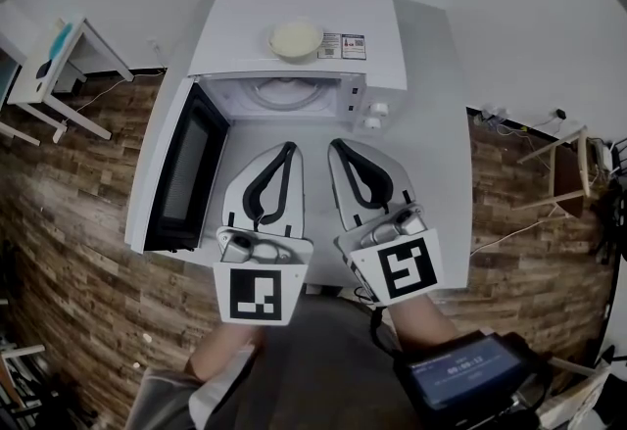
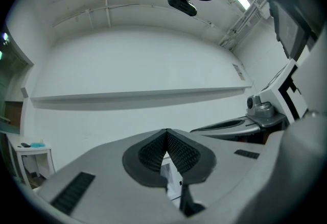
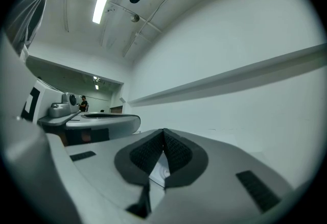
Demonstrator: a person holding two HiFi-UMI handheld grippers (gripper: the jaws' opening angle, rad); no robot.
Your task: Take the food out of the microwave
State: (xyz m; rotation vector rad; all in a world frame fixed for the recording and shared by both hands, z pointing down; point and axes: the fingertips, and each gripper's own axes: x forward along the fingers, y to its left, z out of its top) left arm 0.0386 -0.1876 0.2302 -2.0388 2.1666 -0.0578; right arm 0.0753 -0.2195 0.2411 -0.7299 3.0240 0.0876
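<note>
A white microwave (image 1: 372,71) stands on a white table (image 1: 436,154) with its door (image 1: 181,168) swung open to the left. The cavity (image 1: 284,93) shows only the bare turntable. A bowl of pale food (image 1: 296,39) sits on top of the microwave. My left gripper (image 1: 290,146) and right gripper (image 1: 335,143) hover side by side just in front of the opening, both pointing at it. In each gripper view the ribbed pads meet at the tip, left gripper (image 2: 166,131) and right gripper (image 3: 163,131), with nothing between them.
Two knobs (image 1: 377,115) sit at the microwave's right front. A small white side table (image 1: 59,66) stands far left on the wood floor. A device with a lit screen (image 1: 465,369) hangs near the right forearm. Cables and a stool (image 1: 563,168) lie at right.
</note>
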